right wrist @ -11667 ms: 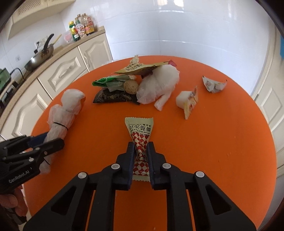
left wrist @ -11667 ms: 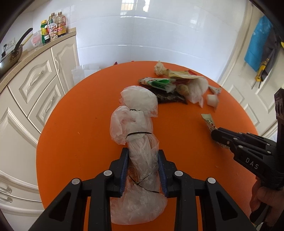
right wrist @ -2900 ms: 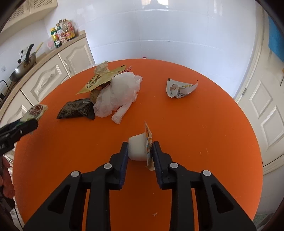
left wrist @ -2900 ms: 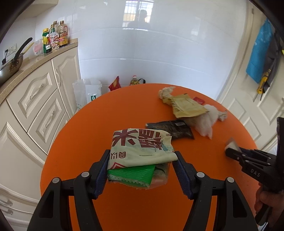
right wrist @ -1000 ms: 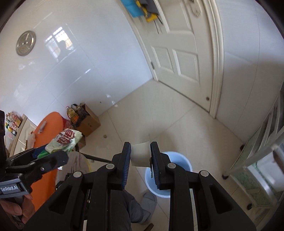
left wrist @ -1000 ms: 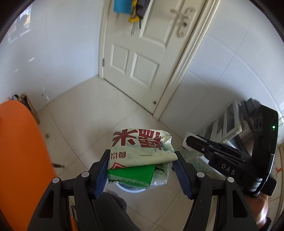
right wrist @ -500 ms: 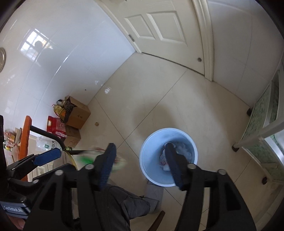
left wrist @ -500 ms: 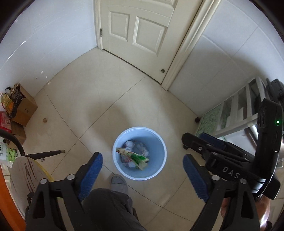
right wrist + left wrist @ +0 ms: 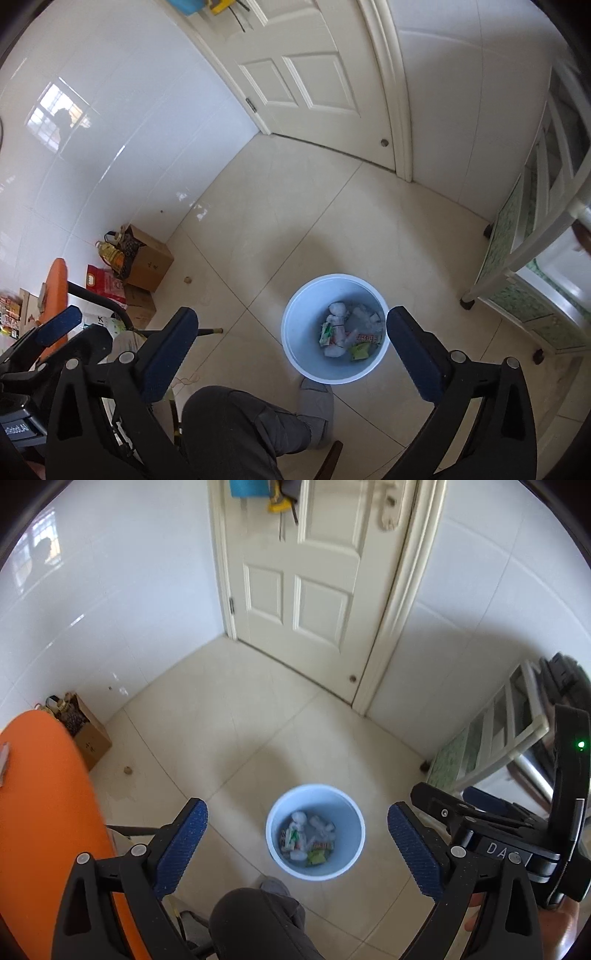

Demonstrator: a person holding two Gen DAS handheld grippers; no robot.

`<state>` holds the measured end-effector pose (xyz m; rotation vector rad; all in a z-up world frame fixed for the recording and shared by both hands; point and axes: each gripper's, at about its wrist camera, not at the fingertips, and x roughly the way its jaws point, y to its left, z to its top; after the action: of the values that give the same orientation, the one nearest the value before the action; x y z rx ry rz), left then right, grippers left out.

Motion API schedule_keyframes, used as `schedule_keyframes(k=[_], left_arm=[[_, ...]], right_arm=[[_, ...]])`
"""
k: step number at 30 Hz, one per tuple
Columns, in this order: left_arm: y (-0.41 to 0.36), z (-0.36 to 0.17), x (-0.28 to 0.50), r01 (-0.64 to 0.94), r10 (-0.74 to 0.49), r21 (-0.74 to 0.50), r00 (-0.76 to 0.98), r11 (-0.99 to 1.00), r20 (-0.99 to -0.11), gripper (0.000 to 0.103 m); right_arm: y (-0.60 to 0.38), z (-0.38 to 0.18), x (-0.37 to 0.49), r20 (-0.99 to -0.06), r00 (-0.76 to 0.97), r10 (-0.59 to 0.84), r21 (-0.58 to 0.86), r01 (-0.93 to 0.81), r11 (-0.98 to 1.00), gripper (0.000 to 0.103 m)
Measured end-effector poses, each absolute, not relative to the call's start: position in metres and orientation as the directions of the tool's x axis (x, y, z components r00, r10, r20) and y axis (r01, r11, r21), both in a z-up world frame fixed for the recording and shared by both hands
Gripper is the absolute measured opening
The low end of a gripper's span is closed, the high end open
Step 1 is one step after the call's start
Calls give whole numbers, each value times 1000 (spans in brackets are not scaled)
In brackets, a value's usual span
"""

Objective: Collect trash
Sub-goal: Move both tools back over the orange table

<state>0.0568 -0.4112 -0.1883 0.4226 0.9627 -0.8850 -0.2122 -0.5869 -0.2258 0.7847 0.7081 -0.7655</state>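
A light blue bin (image 9: 350,853) stands on the tiled floor below both grippers, with wrappers and white trash (image 9: 307,838) lying in it. My left gripper (image 9: 297,849) is wide open and empty above the bin. My right gripper (image 9: 291,358) is also wide open and empty above the bin (image 9: 295,343), where the trash (image 9: 349,334) shows too. The right gripper's body (image 9: 517,834) shows at the right of the left wrist view. The left gripper's body (image 9: 48,339) shows at the left of the right wrist view.
The orange table (image 9: 40,823) edge is at the left. My leg (image 9: 236,432) and grey shoe (image 9: 316,406) are just before the bin. Cardboard boxes (image 9: 147,258) sit by the white wall, a white shelf rack (image 9: 535,240) at the right, a closed door (image 9: 314,576) behind.
Since a second ago both grippers opened and dropped the snack packets and the white cup into the bin. Both views have since tilted up a little.
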Motion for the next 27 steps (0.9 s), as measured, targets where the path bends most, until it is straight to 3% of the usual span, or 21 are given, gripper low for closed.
schedule_keyframes(k=[4,16,27], left_arm=[[-346,-151,37,791,-517,-53,346,609,-783,101],[-166,-67,5,660,-544,-84,533,747,-647,102],[-39,-31,-68,510,-449,-53,697,859,-560,102]], right_arm=[[-558,-191,-215,-753,545,-369,341,803,489,103],[-459,-90,-181,-645,626,-438,260,719,644,103],[-367,-44,-110,-522,791,-318,250,498,830,103]])
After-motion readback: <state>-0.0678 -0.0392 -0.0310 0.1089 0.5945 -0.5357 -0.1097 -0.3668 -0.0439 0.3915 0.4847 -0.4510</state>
